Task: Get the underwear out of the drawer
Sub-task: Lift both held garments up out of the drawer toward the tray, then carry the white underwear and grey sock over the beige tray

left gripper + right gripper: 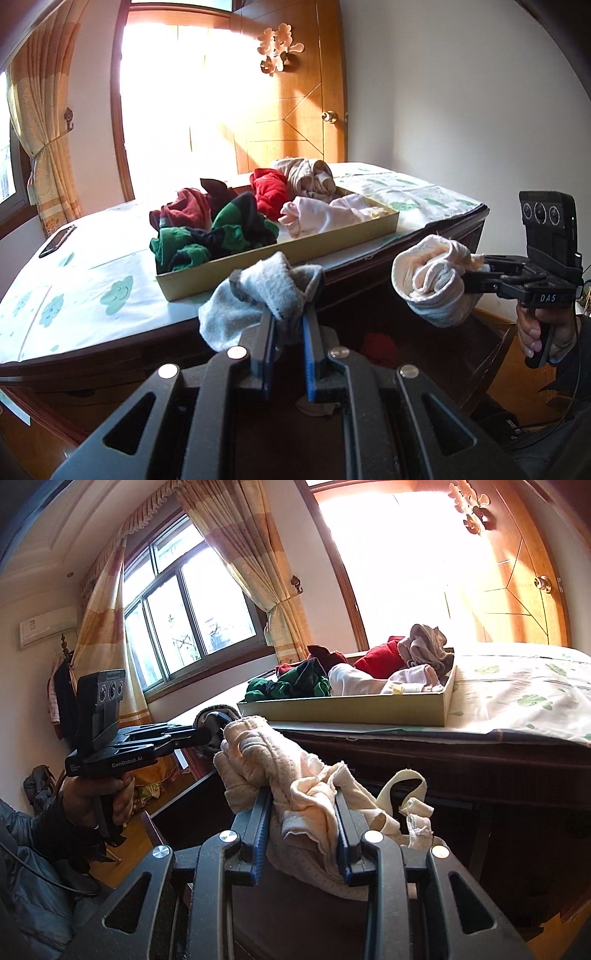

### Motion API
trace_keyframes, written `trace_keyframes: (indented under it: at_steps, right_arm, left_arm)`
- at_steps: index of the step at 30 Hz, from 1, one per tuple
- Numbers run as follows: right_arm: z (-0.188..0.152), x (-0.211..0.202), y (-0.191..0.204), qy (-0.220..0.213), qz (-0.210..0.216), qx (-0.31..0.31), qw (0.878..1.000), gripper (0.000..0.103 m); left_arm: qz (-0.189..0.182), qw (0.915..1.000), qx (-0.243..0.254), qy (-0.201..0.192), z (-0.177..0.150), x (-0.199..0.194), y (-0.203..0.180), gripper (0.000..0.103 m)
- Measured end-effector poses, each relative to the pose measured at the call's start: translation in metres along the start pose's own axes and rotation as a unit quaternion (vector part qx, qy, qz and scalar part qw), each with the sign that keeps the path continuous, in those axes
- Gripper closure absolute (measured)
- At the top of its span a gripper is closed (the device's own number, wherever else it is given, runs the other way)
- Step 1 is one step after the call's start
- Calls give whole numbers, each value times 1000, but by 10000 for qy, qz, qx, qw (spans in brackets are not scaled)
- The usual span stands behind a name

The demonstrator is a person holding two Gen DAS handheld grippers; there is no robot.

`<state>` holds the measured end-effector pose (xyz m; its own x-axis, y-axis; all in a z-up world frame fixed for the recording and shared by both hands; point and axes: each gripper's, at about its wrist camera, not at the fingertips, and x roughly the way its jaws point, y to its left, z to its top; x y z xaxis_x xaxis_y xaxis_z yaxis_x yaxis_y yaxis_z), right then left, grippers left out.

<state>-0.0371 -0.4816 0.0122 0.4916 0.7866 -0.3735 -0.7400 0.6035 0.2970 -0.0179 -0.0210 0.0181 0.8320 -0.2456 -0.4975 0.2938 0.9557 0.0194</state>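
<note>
The left hand-held gripper clenches a grey garment; the right hand-held gripper grasps cream underwear. Beyond both, a box of clothes sits on the bed.

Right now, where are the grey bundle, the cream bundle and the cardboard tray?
grey bundle [255, 295]: left wrist view, its woolly middle.
cream bundle [295, 775]: right wrist view, its folded middle.
cardboard tray [280, 258]: left wrist view, its near wall.

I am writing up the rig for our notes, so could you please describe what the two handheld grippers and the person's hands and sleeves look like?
Both are matte black pistol-grip tools. The left gripper has blue-padded fingers and silver pivot bolts; its side reads "GenRobot.AI". The right gripper looks the same, is marked "DAS", and carries a three-lens camera block. The left hand is bare, with a blue-grey padded sleeve and a black cable.
</note>
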Motion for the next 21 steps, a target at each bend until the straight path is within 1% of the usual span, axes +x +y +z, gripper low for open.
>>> trace_keyframes:
  at_steps: [8, 21]
  right_arm:
    - [20, -5, 9, -207, 13, -106, 9997, 70]
    - [48, -13, 13, -481, -30, -240, 9985, 70]
  left_arm:
    - [-6, 9996, 139, -259, 25, -13, -3, 92]
    - [121, 9982, 370, -446, 55, -16, -2, 92]
